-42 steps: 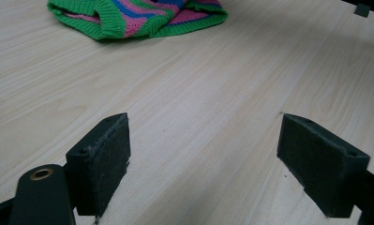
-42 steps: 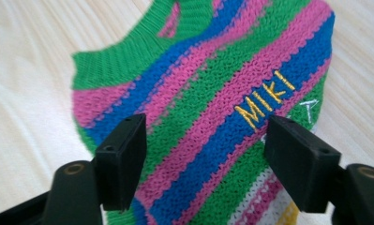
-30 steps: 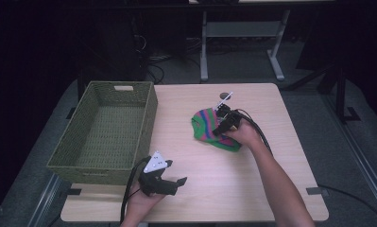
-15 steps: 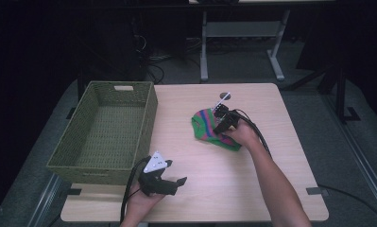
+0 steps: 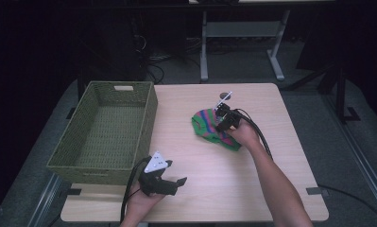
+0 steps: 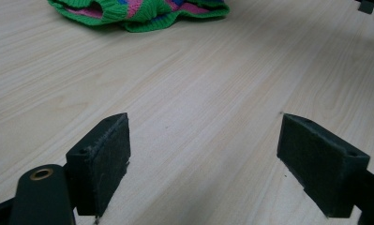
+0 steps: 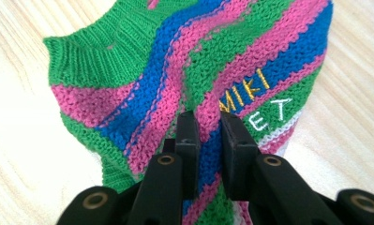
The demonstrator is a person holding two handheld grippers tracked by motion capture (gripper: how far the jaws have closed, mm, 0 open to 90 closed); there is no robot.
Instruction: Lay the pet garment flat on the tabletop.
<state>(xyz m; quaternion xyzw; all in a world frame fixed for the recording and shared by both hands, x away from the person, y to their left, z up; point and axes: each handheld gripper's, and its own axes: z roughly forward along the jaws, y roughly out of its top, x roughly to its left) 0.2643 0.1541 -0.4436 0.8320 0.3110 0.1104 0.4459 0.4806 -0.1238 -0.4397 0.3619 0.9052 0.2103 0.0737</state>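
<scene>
A knitted garment (image 5: 209, 126) striped green, pink and blue lies on the wooden table (image 5: 271, 165), right of centre. My right gripper (image 5: 222, 118) points down into it. Its jaws have just been closing and now pinch a ridge of the striped knit (image 7: 175, 84) between the pads, so my right gripper (image 7: 208, 136) is shut on it. My left gripper (image 5: 180, 182) rests low near the table's front edge, right of the basket's near corner. In the left gripper view the left gripper (image 6: 203, 159) is open over bare wood, with the garment's edge (image 6: 142, 11) far ahead.
A large green woven basket (image 5: 148, 120) stands on the left half of the table, with nothing visible inside. A black cable (image 5: 259, 137) trails from the right gripper along the forearm. Desk legs and cables stand in the dark beyond the far edge.
The right gripper's jaws have drawn together on the knitted garment. Both hands have stayed where they were, and the garment has not shifted on the table.
</scene>
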